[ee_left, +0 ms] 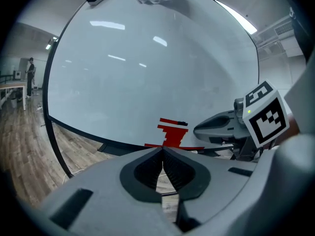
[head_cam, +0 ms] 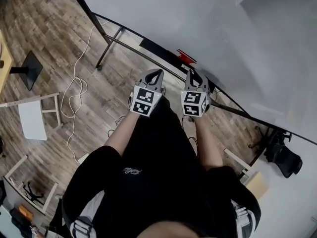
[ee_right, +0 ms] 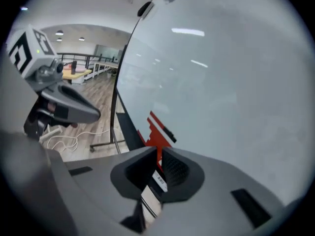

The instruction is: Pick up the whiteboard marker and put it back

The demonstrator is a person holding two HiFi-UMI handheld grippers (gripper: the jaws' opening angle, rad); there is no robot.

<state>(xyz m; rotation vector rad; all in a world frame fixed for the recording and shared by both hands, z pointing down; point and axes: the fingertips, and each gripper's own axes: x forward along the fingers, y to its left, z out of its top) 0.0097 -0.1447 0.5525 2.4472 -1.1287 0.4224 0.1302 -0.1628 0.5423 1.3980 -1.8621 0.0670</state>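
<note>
A group of red markers [head_cam: 186, 57] lies on the tray at the lower edge of the whiteboard [head_cam: 208, 24]. They also show as a stepped red shape [ee_left: 172, 132] in the left gripper view. My right gripper [ee_right: 159, 150] points at them. Its jaws are nearly together, and a white-labelled marker body [ee_right: 159, 180] fills the narrow gap, with red continuing past the tips. In the head view the right gripper [head_cam: 194, 76] is just short of the tray. My left gripper [ee_left: 162, 149] is shut on nothing. It hovers beside the right one [head_cam: 154, 74], a little to the left.
The whiteboard stands on a black frame with a leg [head_cam: 105, 46] on the wooden floor. A white cable [head_cam: 77, 90] loops across the floor at the left, near a white stool [head_cam: 32, 118]. A black chair [head_cam: 283, 155] stands at the right.
</note>
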